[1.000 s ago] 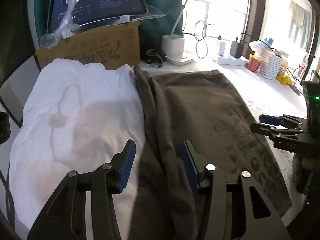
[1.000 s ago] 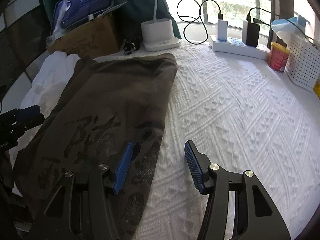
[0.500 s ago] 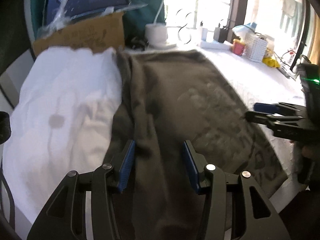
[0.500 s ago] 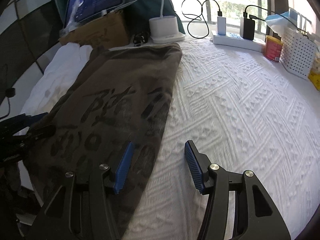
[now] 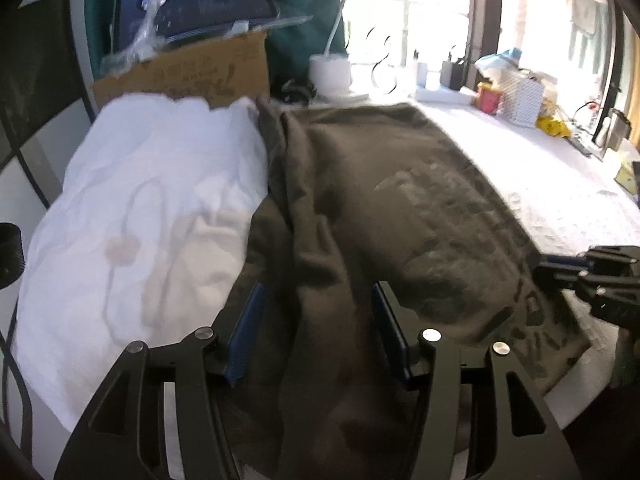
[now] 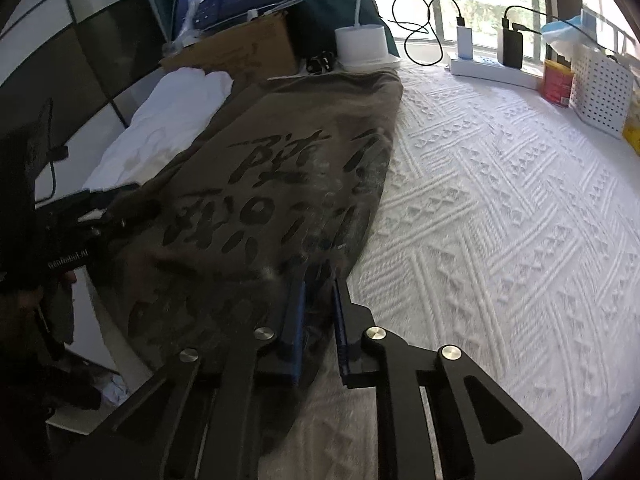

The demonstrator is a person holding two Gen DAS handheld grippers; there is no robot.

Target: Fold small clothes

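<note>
A brown T-shirt (image 5: 380, 200) with dark lettering (image 6: 280, 184) lies spread on the white bedspread (image 6: 500, 220). My left gripper (image 5: 318, 320) hangs over its bunched left fold near the front edge. Its jaws are opening, with cloth lying between the blue pads (image 5: 246, 320) but not pressed. My right gripper (image 6: 318, 296) is closing, its pads pinched on the shirt's near right edge. From the left wrist view the right gripper (image 5: 560, 264) shows at the shirt's right corner. The left gripper (image 6: 116, 200) appears at the shirt's left side in the right wrist view.
A white garment (image 5: 140, 208) lies left of the shirt. Behind stand a cardboard box (image 5: 192, 76) with a tablet (image 5: 192, 8), a lamp base (image 6: 362, 46), a power strip (image 6: 492, 72), a red can (image 6: 556, 82) and a white basket (image 6: 600, 88).
The right gripper's jaws have come together on the shirt's near right edge. My left gripper moved right, from the border with the white garment onto the shirt, and its jaws widened slightly.
</note>
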